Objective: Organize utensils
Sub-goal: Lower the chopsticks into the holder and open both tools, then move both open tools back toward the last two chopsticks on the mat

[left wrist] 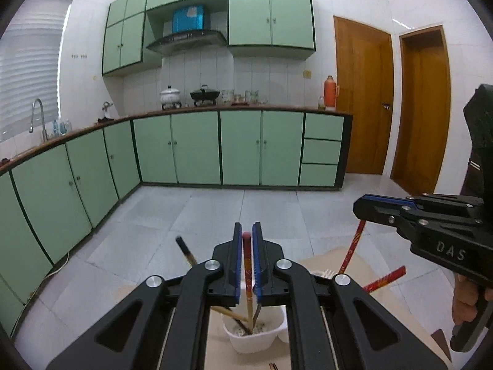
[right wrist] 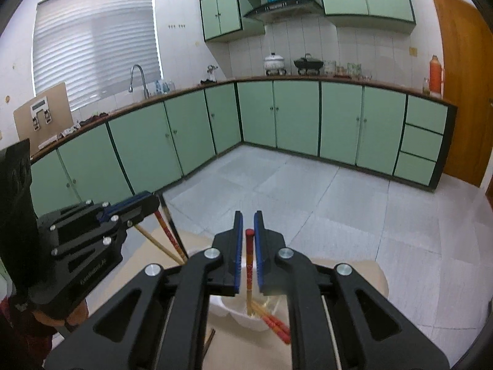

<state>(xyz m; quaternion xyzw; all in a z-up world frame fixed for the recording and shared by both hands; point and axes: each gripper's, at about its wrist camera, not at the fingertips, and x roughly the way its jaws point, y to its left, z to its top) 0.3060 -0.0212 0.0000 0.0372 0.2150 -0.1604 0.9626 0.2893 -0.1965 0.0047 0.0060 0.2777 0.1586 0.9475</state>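
Observation:
A white utensil holder stands on the beige table, right below both grippers. My left gripper has a red-tipped chopstick upright between its blue pads, thin gaps either side, its lower end in the holder. My right gripper likewise straddles a red chopstick with slight gaps, its foot in the holder. Several other chopsticks lean out of the holder: a dark-tipped one, red ones. Each gripper appears in the other's view, right, left.
A person's hand holds the right gripper's handle. Loose chopstick ends lie on the table near me. Beyond the table edge lies grey tiled floor, ringed by green cabinets and wooden doors.

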